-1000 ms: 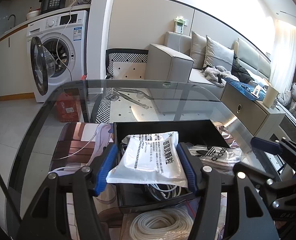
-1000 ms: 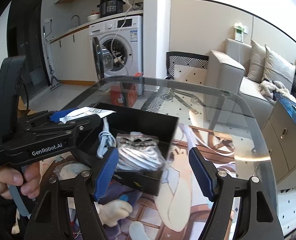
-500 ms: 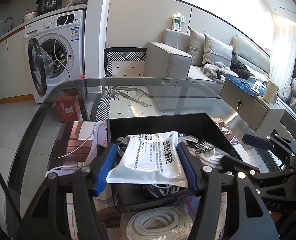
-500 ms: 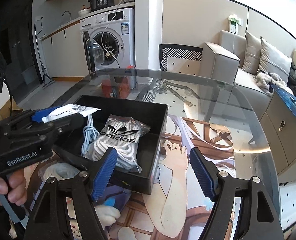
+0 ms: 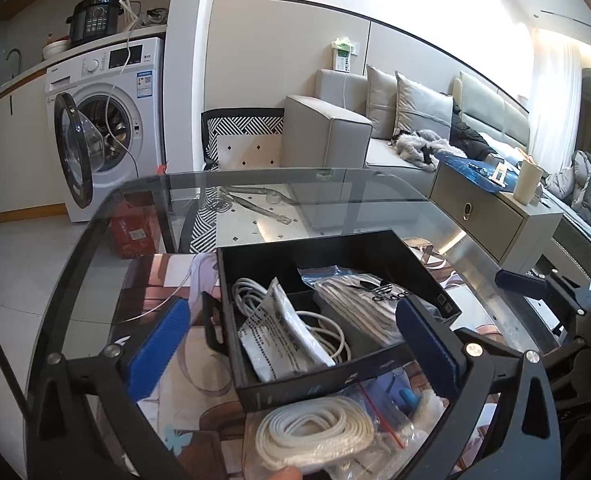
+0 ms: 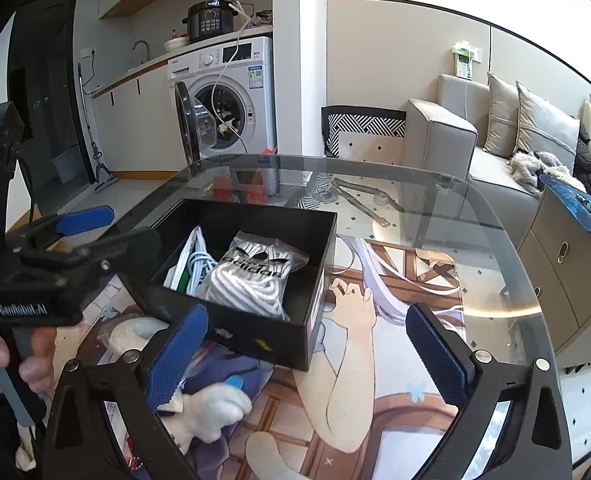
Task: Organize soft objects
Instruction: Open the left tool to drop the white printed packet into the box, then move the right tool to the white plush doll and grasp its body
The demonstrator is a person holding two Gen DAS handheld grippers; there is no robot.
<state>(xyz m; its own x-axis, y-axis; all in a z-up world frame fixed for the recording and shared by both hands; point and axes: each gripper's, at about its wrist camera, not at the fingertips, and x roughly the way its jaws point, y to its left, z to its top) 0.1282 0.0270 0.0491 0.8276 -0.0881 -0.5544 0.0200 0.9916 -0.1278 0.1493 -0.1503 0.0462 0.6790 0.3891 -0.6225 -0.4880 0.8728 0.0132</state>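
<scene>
A black box (image 5: 335, 380) (image 6: 255, 340) stands on the glass table. In it lie a white printed pouch (image 5: 283, 336), a coiled white cable (image 5: 247, 292) and a bagged striped Adidas item (image 5: 359, 300) (image 6: 255, 276). My left gripper (image 5: 291, 340) is open and empty, its blue pads either side of the box's near end. My right gripper (image 6: 307, 352) is open and empty at the box's near right corner. A bagged white rope coil (image 5: 315, 432) lies in front of the box.
A white plush piece (image 6: 211, 408) and plastic bags lie on the printed mat (image 6: 375, 360) near the box. The round glass table's edge (image 6: 527, 264) curves right. A washing machine (image 5: 107, 120), sofa (image 5: 375, 128) and cabinet (image 5: 487, 212) stand beyond.
My left gripper opened and let go of the white pouch, which now lies in the box. My right gripper drew back a little from the box.
</scene>
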